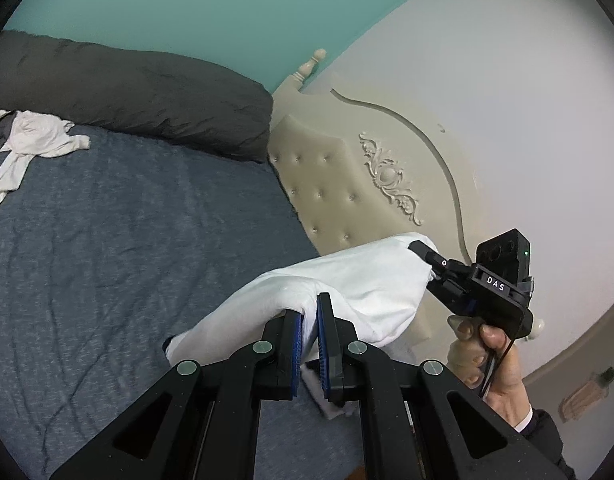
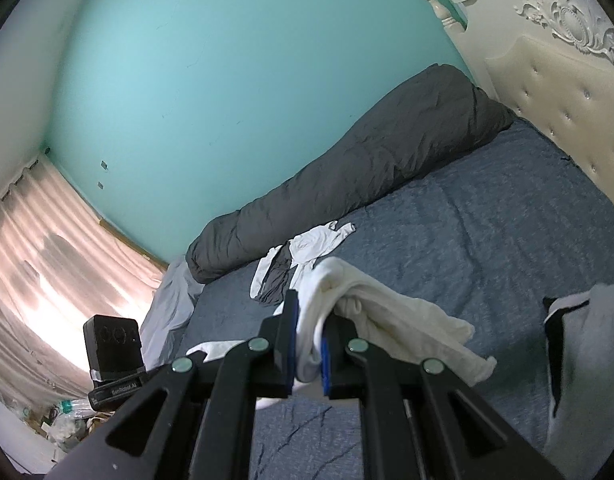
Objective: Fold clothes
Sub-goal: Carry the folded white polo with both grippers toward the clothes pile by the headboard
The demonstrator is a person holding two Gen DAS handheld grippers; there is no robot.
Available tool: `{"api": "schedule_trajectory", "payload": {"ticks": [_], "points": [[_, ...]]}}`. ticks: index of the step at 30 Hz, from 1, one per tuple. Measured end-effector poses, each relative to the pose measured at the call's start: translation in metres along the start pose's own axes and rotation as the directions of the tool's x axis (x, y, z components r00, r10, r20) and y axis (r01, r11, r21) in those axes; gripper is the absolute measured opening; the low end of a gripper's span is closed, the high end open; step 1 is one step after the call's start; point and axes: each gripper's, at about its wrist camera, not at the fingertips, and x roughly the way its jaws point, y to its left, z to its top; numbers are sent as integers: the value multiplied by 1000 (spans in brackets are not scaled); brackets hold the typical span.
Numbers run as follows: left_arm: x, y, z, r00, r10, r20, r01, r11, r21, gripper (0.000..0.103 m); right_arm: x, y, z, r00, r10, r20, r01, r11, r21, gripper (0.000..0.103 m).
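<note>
A white garment (image 1: 359, 284) hangs in the air above the blue bed sheet (image 1: 127, 240), stretched between both grippers. My left gripper (image 1: 309, 312) is shut on its near edge. My right gripper (image 1: 425, 258), seen in the left wrist view, is shut on the garment's far end, by the headboard. In the right wrist view the right gripper (image 2: 309, 316) pinches the white garment (image 2: 387, 320), which drapes over its right finger. The left gripper's body (image 2: 113, 356) shows at lower left there.
A pile of white and grey clothes (image 1: 27, 148) lies on the bed beside a long dark grey duvet roll (image 1: 147, 96); the pile also shows in the right wrist view (image 2: 299, 256). A cream tufted headboard (image 1: 347, 168) stands at the bed's end. A grey garment (image 2: 587, 360) lies at right.
</note>
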Motion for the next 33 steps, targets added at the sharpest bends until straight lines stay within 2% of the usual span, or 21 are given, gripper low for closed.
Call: {"api": "schedule_trajectory", "payload": {"ticks": [19, 33], "points": [[116, -62, 59, 999, 29, -36, -30, 999, -36, 7, -24, -99, 101, 1000, 0, -14, 1, 999, 44, 8], [204, -96, 73, 995, 17, -93, -21, 999, -40, 7, -67, -185, 132, 998, -57, -1, 57, 995, 85, 8]]}}
